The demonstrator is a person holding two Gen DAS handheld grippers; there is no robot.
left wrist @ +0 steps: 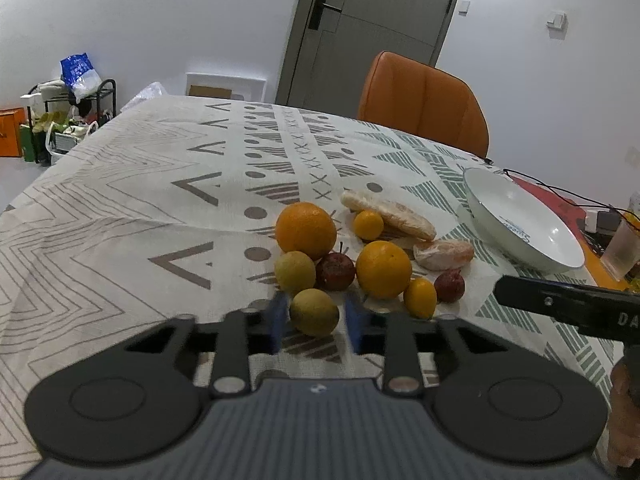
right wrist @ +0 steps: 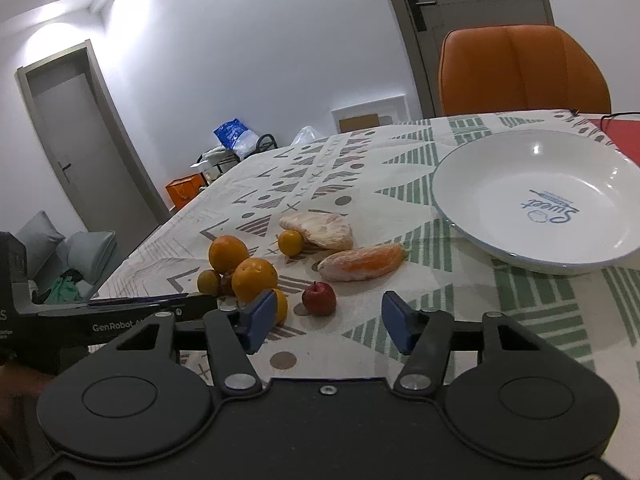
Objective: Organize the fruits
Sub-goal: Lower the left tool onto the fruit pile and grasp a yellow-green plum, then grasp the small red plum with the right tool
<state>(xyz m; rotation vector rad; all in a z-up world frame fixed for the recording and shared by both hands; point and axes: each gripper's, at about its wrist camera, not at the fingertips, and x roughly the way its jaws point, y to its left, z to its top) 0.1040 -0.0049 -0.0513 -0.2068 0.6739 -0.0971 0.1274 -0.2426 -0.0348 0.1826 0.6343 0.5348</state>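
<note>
A cluster of fruit lies on the patterned tablecloth: two oranges (left wrist: 306, 230) (left wrist: 383, 269), two yellow-green fruits (left wrist: 295, 272) (left wrist: 314, 311), small yellow citrus (left wrist: 420, 297) (left wrist: 368, 224), two small red apples (left wrist: 335, 271) (left wrist: 449, 286), and wrapped pieces (left wrist: 443, 254). My left gripper (left wrist: 316, 322) has its blue pads on either side of the near yellow-green fruit, with small gaps showing. My right gripper (right wrist: 330, 318) is open and empty, just short of a red apple (right wrist: 319, 298). A white plate (right wrist: 536, 200) stands to the right.
An orange chair (left wrist: 424, 100) stands at the table's far edge. A glass (left wrist: 622, 250) and cables lie right of the plate (left wrist: 520, 220) on a red mat. A rack with bags stands on the floor at far left.
</note>
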